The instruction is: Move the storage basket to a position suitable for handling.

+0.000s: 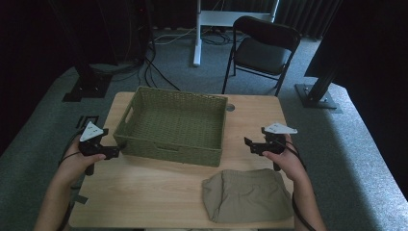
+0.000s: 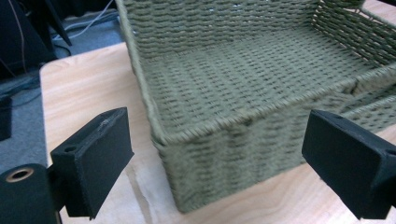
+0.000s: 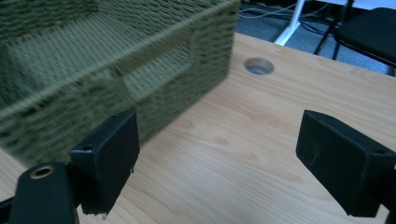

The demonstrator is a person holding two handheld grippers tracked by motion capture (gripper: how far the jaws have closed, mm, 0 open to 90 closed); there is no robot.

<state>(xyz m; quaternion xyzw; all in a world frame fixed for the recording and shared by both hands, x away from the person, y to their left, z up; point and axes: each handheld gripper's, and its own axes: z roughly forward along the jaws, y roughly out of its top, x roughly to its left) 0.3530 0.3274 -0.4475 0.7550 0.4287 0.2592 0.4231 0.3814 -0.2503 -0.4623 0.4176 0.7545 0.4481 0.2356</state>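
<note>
A green woven basket stands on the wooden table, with nothing inside it. A folded tan garment lies at the table's front right. My left gripper hovers at the basket's near-left corner, jaws wide open with nothing between them. My right gripper is held right of the basket, above the garment's far edge, also open and bare. The basket's front wall with a handle slot fills the left of the right gripper view, over bare wood.
A round cable hole sits in the table behind the basket's right corner, seen too in the right gripper view. Beyond the table stand a black folding chair, a white desk leg, floor cables and black stands.
</note>
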